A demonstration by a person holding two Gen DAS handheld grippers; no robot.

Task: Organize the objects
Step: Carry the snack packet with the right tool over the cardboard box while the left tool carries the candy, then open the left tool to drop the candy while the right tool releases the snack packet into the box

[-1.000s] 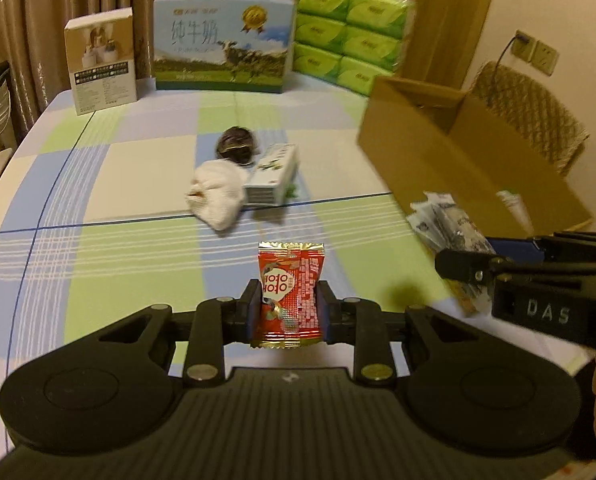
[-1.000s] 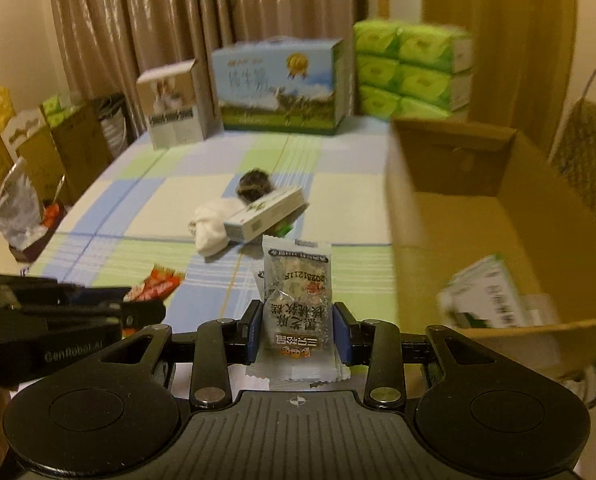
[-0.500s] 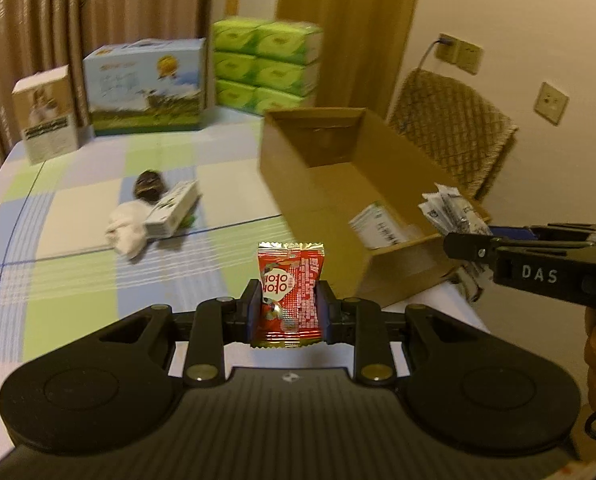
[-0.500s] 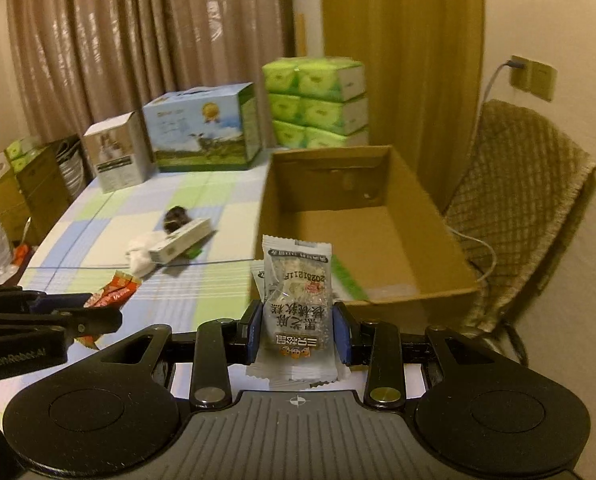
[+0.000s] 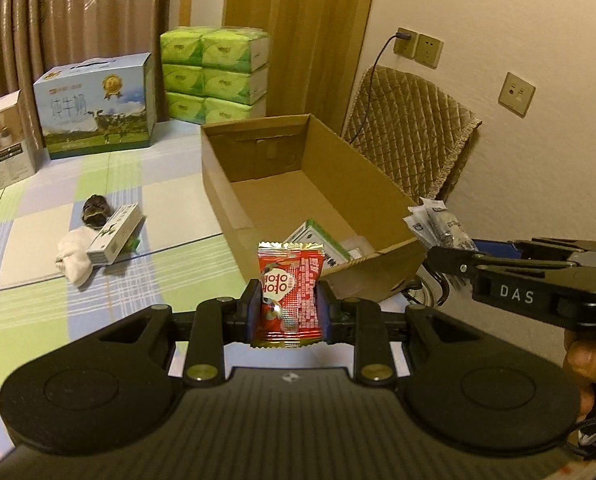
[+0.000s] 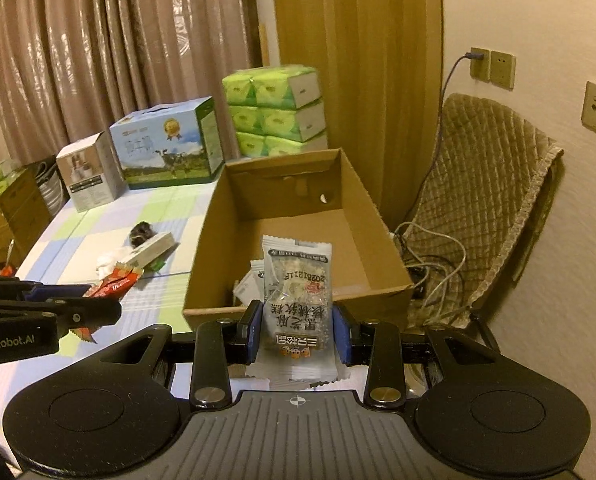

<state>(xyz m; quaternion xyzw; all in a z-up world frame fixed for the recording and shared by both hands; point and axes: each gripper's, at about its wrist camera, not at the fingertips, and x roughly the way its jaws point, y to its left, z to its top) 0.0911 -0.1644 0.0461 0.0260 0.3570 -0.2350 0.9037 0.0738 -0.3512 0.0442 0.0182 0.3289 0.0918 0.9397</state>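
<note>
Checked tablecloth (image 5: 98, 292) w/ cardboard box (image 5: 378, 196); left gripper (image 5: 288, 310) pinches shiny red packet (image 5: 290, 292).

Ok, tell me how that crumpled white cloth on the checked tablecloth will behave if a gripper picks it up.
The crumpled white cloth looks soft and bunched, so it will probably droop. The small white carton leans on it and may slide or tip as it lifts. It likely weighs little.

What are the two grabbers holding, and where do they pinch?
Left gripper pinches the red candy packet by its sides; right gripper the clear snack packet, likewise.
</note>
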